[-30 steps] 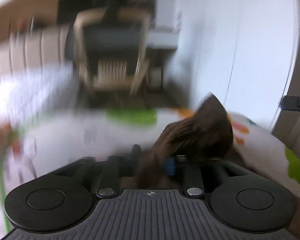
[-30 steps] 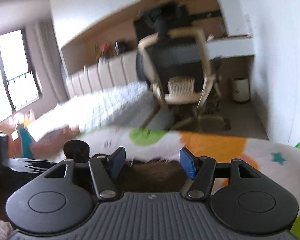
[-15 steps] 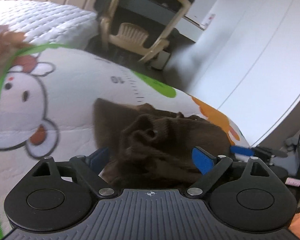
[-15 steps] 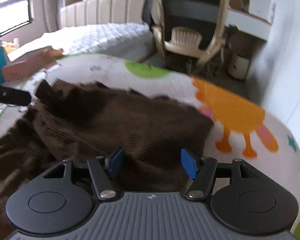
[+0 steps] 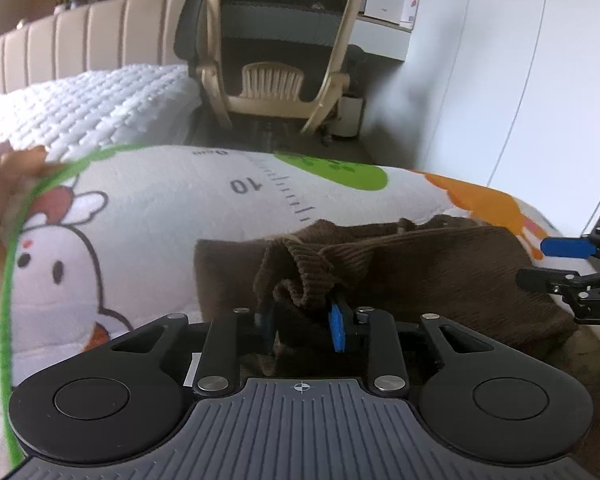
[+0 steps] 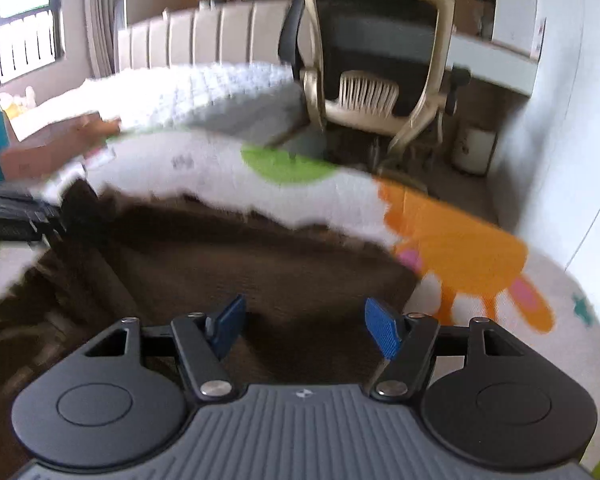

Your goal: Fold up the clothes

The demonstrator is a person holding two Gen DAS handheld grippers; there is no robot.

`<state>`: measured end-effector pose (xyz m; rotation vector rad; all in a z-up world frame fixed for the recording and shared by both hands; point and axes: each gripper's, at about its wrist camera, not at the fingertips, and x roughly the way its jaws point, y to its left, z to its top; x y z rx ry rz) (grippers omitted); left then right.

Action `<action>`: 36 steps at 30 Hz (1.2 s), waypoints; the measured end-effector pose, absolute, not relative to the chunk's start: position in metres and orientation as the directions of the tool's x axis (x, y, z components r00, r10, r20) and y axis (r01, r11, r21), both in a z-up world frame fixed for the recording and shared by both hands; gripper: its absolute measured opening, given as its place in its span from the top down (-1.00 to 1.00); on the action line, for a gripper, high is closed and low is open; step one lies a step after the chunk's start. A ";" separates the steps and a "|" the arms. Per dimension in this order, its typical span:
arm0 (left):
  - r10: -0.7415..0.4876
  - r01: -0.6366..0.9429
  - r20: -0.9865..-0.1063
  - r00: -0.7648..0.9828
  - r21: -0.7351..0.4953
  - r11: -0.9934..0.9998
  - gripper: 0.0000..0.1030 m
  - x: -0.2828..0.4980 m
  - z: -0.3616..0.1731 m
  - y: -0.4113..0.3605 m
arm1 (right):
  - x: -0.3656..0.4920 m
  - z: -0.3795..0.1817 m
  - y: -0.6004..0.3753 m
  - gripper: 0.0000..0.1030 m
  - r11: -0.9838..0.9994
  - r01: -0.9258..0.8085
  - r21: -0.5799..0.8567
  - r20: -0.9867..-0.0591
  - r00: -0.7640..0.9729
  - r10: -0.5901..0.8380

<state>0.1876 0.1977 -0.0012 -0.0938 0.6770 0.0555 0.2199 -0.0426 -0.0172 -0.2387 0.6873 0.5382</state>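
A brown corduroy garment [image 5: 440, 276] lies crumpled on a white cartoon-print mat [image 5: 172, 216]. My left gripper [image 5: 302, 318] is shut on a bunched fold of the garment at its left end. The garment also fills the middle of the right wrist view [image 6: 260, 264]. My right gripper [image 6: 306, 330] is open just above the garment's right part, with nothing between its blue pads. The right gripper also shows at the right edge of the left wrist view [image 5: 568, 264].
A beige office chair [image 5: 276, 60] stands beyond the mat, by a desk and a white wall [image 5: 500, 60]. A white quilted bed [image 5: 80, 100] lies at the left. A cardboard box [image 6: 48, 152] sits at the mat's left edge.
My left gripper was open over the garment half a second ago and has shut on a fold of it. My right gripper stays open above the cloth.
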 end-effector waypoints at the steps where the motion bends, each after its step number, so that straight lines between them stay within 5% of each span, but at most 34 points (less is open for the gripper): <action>1: 0.053 -0.101 -0.623 0.780 -0.043 0.994 0.22 0.187 -0.003 0.199 | 0.224 -0.025 -0.043 -0.30 0.841 -0.539 -0.041 -0.671 0.638 0.377; 7: 0.144 -0.237 -0.622 0.769 -0.068 0.969 0.12 0.175 0.003 0.230 | 0.228 -0.025 -0.059 -0.32 0.861 -0.508 0.027 -0.666 0.633 0.394; 13: -0.132 -0.051 -0.537 0.833 -0.312 0.949 -0.24 0.163 0.033 0.218 | 0.211 -0.004 -0.054 -0.29 0.835 -0.551 -0.001 -0.621 0.655 0.431; 16: -0.267 0.055 -0.551 0.790 -0.371 0.927 -0.50 0.174 0.025 0.200 | 0.208 -0.014 -0.048 -0.28 0.812 -0.582 0.031 -0.670 0.591 0.449; 21: -0.211 -0.045 -0.679 0.703 -0.338 0.940 -0.38 0.195 -0.021 0.197 | 0.212 -0.029 -0.053 -0.27 0.816 -0.574 0.069 -0.698 0.557 0.451; 25: -0.194 -0.073 -0.666 0.720 -0.351 0.933 -0.46 0.190 -0.016 0.206 | 0.217 -0.017 -0.058 -0.27 0.817 -0.572 0.066 -0.690 0.566 0.452; 27: -0.135 -0.126 -0.670 0.730 -0.325 0.937 -0.74 0.190 -0.015 0.210 | 0.219 -0.010 -0.061 -0.27 0.824 -0.561 0.077 -0.667 0.585 0.461; 36: -0.112 -0.186 -0.661 0.742 -0.364 0.913 -0.73 0.187 -0.007 0.254 | 0.259 -0.032 -0.050 -0.29 0.880 -0.468 0.075 -0.694 0.609 0.383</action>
